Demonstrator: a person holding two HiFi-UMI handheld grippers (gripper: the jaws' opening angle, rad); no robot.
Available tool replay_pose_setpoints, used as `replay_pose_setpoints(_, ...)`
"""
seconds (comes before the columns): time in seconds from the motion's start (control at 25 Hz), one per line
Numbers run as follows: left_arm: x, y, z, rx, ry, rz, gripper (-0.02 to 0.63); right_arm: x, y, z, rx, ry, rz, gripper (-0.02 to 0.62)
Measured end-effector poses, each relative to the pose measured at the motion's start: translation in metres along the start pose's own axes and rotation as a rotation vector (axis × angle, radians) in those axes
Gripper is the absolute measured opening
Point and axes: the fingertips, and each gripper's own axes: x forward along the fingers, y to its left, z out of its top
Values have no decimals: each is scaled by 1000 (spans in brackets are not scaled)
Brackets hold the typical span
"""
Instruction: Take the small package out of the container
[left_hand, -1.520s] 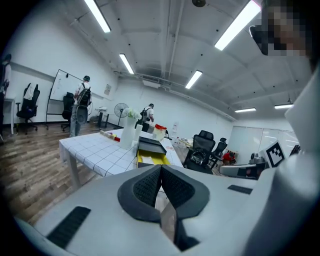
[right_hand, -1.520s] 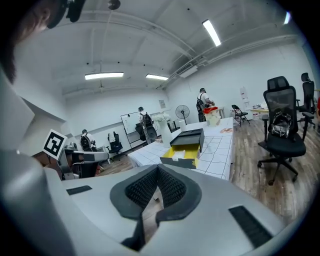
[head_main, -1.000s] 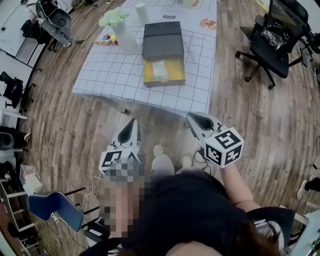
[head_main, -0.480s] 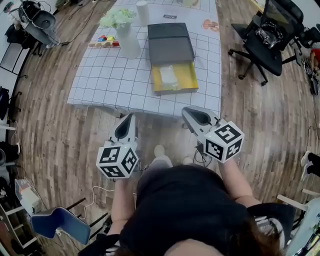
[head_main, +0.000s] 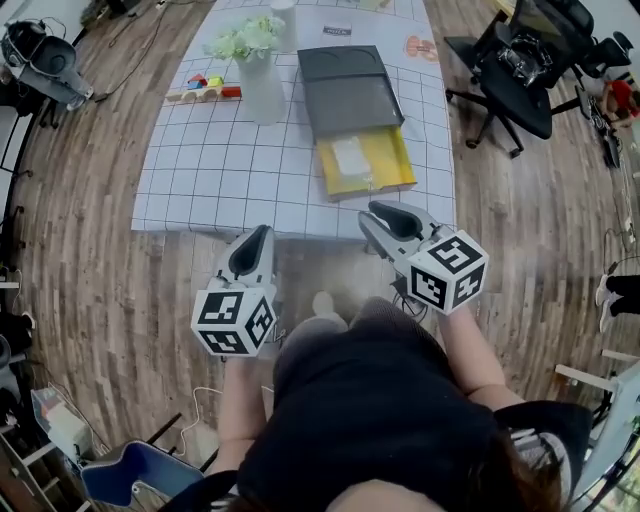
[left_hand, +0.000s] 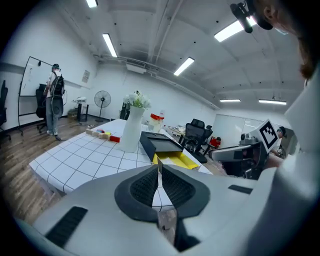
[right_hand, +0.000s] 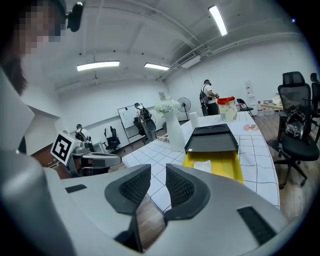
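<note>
my left gripper (head_main: 254, 250) is closed and empty; right gripper (head_main: 384, 222) opening, empty, short of the yellow tray (head_main: 385, 166) holding the small package (head_main: 351, 157).

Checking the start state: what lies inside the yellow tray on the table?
A small white package lies in the yellow tray, in its open front. The tray's rear sits under the dark grey cover, so anything there is hidden.
</note>
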Motion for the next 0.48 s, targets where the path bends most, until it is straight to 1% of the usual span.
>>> replay_pose_setpoints(0.16, 10, 13, 0, -5, 4, -10, 29, 7, -10, 1, -15, 44, -32, 136)
replay_pose_setpoints(0.28, 18, 18, 1, -19, 14, -15, 29, 11, -22, 8, -46, 70, -55, 144)
replay_pose_setpoints(0.36, 23, 20, 1, -22, 25, -12, 29, 17, -30, 12, -88, 93, -55, 147)
replay_pose_setpoints(0.48, 28, 27, 6, -23, 31, 16, 29, 32, -42, 16, -173, 136, -20, 147)
